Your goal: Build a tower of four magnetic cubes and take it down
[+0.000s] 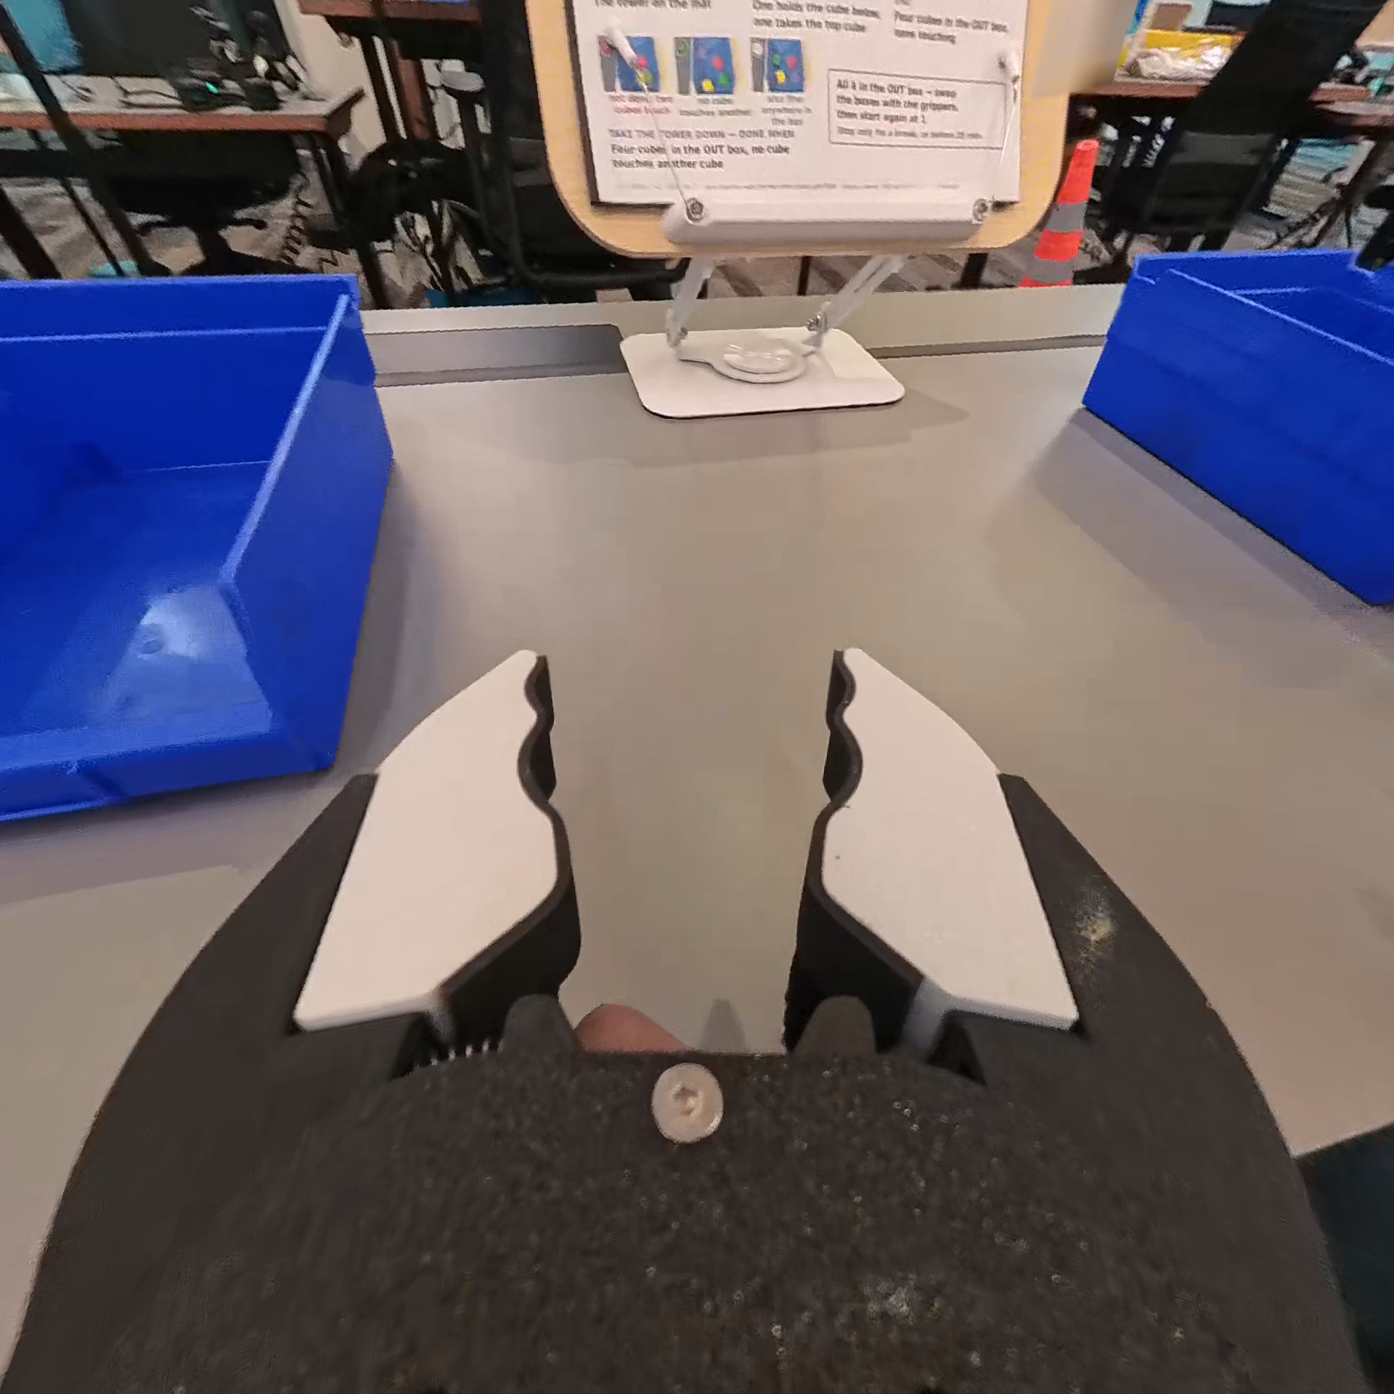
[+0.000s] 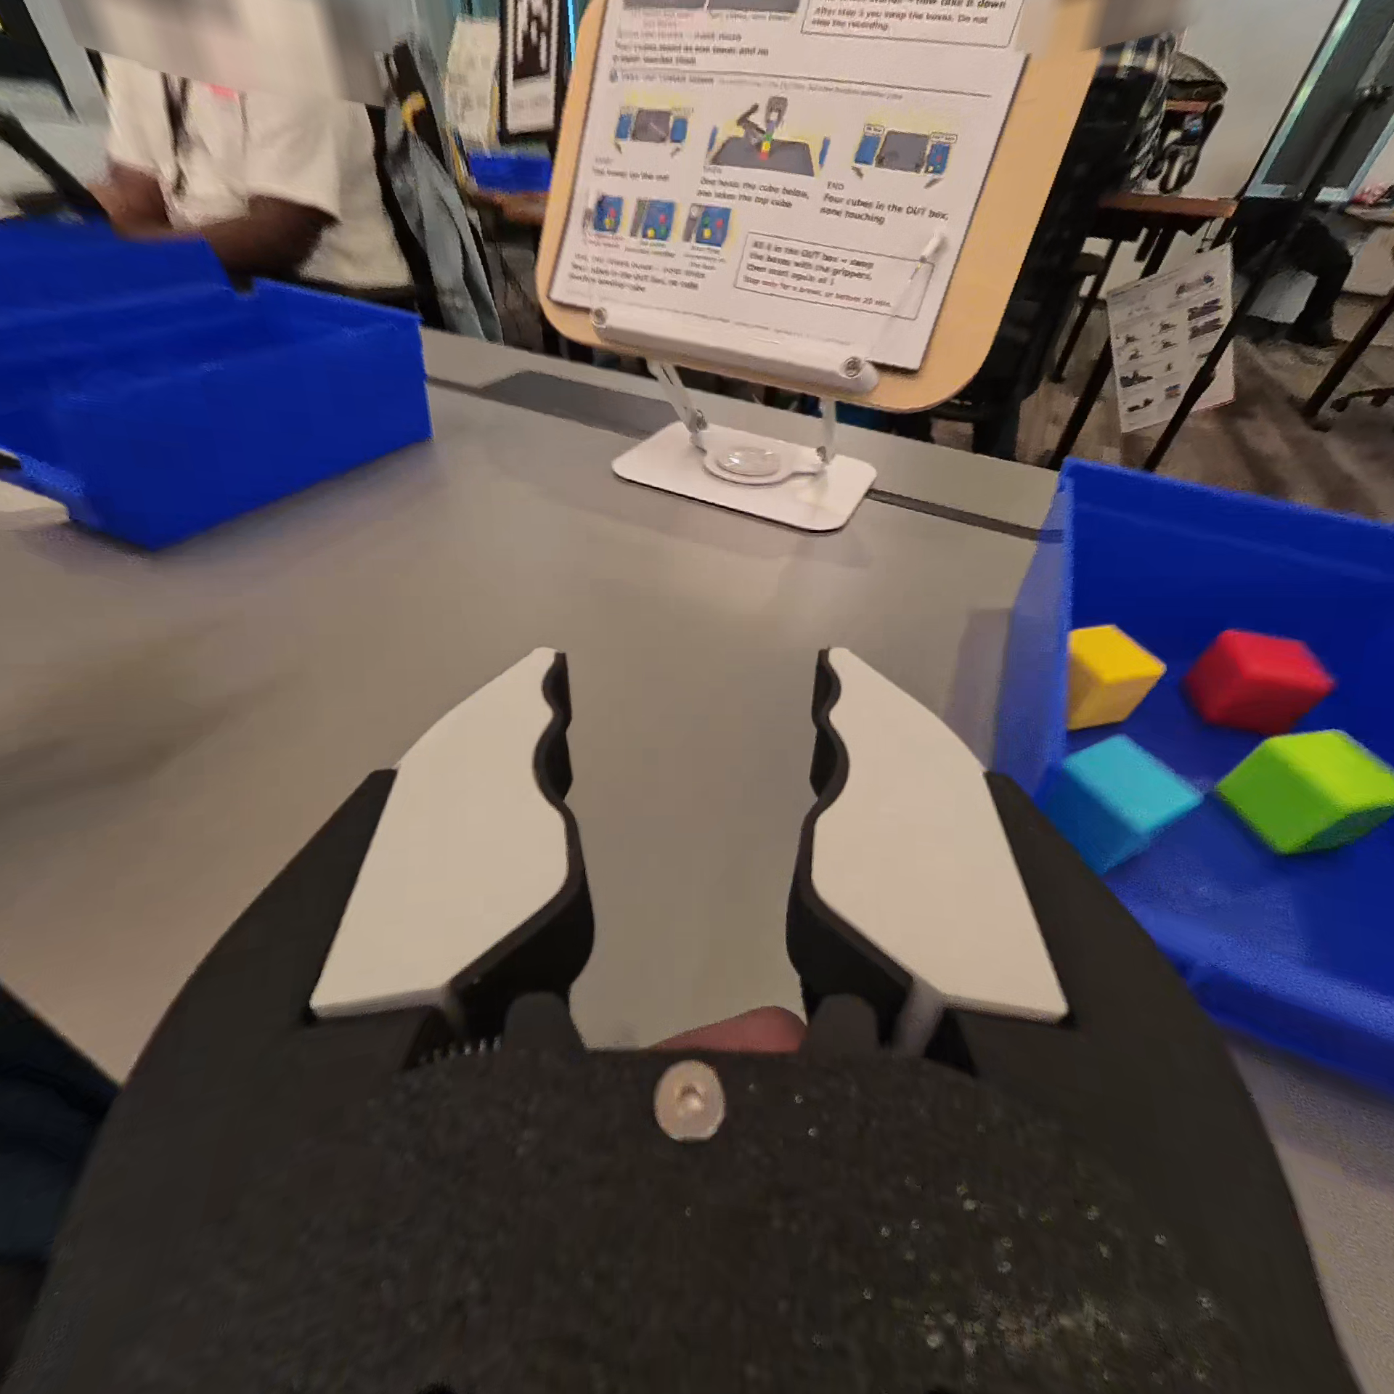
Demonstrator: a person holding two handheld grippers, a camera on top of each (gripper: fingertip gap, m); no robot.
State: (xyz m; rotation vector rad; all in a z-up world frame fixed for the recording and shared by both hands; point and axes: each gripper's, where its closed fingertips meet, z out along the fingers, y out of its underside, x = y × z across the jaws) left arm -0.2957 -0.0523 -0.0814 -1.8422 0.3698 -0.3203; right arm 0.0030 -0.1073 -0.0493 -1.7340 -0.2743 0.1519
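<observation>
Your left gripper (image 1: 688, 664) and right gripper (image 2: 690, 660) both hang over the grey table (image 2: 528, 603) with jaws spread and nothing between them. To the right of your right gripper, the blue bin (image 2: 1237, 928) holds all four cubes apart from one another: yellow cube (image 2: 1109, 671), red cube (image 2: 1256, 679), light-blue cube (image 2: 1124, 792), green cube (image 2: 1309, 784). Another blue bin (image 1: 173, 528) sits left of your left gripper. Ahead stands an instruction sheet on a stand (image 1: 762, 362).

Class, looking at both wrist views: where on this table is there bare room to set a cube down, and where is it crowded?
Free: the grey table between the left blue bin, the right blue bin and the white stand base. The left bin's floor shows bare too. Crowded: the right bin, holding yellow, red, light-blue and green cubes.
</observation>
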